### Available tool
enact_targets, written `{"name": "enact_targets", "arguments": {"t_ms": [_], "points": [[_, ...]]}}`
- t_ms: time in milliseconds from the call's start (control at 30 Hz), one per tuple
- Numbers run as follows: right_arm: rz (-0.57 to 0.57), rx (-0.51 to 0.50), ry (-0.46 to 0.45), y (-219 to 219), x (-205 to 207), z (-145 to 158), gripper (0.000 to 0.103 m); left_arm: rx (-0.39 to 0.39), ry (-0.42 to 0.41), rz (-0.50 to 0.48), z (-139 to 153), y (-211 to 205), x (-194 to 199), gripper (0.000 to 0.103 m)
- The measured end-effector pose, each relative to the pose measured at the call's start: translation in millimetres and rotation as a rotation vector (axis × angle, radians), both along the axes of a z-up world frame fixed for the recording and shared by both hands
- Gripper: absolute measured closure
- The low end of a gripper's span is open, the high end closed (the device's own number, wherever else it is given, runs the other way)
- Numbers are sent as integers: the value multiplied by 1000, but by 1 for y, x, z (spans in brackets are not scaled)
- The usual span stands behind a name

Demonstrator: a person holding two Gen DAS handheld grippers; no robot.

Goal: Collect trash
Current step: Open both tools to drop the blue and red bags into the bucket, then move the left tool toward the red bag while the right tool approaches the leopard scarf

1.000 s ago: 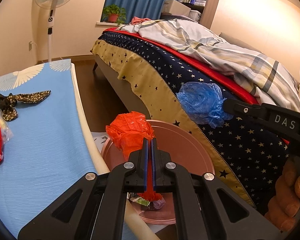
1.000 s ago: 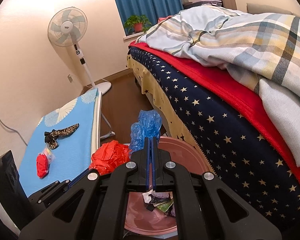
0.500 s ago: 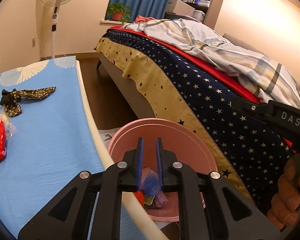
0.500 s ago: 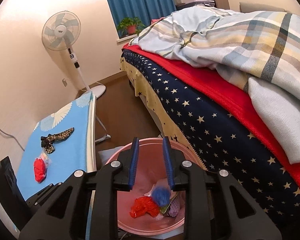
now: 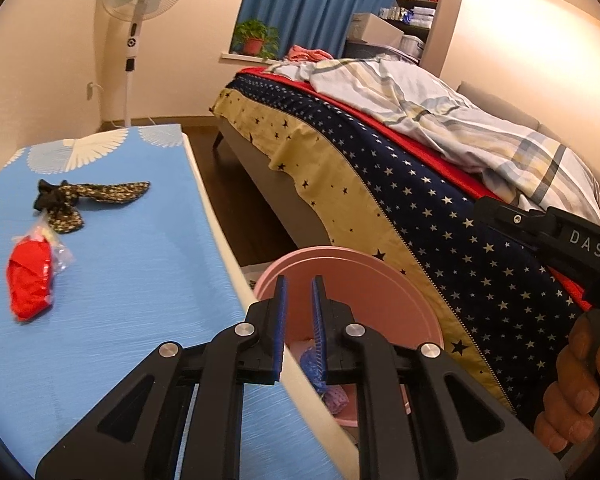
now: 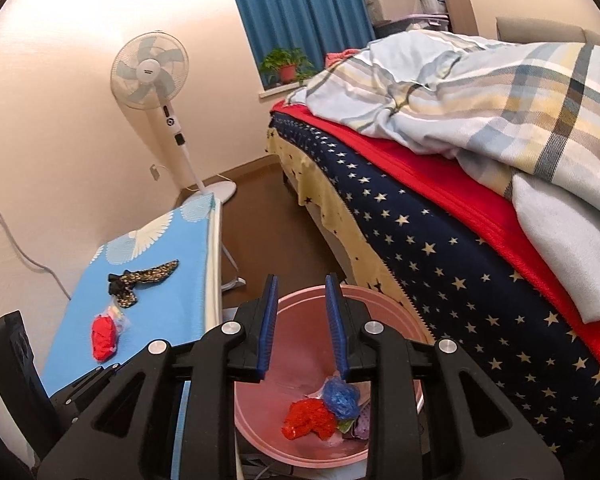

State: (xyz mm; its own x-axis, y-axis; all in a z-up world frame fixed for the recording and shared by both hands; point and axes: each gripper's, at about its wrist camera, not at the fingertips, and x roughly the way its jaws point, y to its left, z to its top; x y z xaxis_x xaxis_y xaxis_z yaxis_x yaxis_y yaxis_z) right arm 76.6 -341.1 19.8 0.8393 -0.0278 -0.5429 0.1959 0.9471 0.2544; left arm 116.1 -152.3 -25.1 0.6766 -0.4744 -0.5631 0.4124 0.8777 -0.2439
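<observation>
A pink bin (image 6: pixel 384 312) stands on the floor between the ironing board and the bed. A crumpled red bag (image 6: pixel 310 418) and a blue bag (image 6: pixel 342 396) lie inside it with other scraps. My right gripper (image 6: pixel 302 324) is open and empty above the bin. My left gripper (image 5: pixel 299 320) is open and empty over the board's edge, with the bin (image 5: pixel 352 276) behind it. A red wrapper with clear plastic (image 5: pixel 30 280) lies on the blue board (image 5: pixel 132 264); it also shows in the right wrist view (image 6: pixel 104 336).
A black spotted fabric bow (image 5: pixel 84 200) lies on the board beyond the red wrapper. The bed with star-print cover (image 5: pixel 412 200) runs along the right. A standing fan (image 6: pixel 156 76) is by the far wall. The right gripper's body (image 5: pixel 560 240) is at the right.
Both grippers were shut on bags a second ago, left on red, right on blue. They opened and the bags dropped into the bin. The left gripper has shifted towards the board.
</observation>
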Motion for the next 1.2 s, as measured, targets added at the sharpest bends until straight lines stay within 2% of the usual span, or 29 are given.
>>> {"name": "enact_targets", "arguments": {"t_ms": [267,467,700,1000,1033,1067,1133,1200], "points": [[58,9,-32,18,1,2,77,1,-14,73,6,36,-4,91],[110,22,-56,35,5,1,77,-4,-16,176,7,70,1,91],[169,43,-82,56,16,1,77,33,-33,311,8,105,9,91],[247,70,-85,89,40,-9,77,56,-5,458,-4,151,26,90],[255,72,-83,91,43,-10,77,63,4,473,-6,156,29,84],[267,75,-81,96,47,-13,77,66,16,487,-10,161,33,67],[280,78,-75,102,52,-16,77,62,37,501,-16,168,37,48],[296,85,-65,108,59,-20,77,76,56,508,-22,171,44,45]]}}
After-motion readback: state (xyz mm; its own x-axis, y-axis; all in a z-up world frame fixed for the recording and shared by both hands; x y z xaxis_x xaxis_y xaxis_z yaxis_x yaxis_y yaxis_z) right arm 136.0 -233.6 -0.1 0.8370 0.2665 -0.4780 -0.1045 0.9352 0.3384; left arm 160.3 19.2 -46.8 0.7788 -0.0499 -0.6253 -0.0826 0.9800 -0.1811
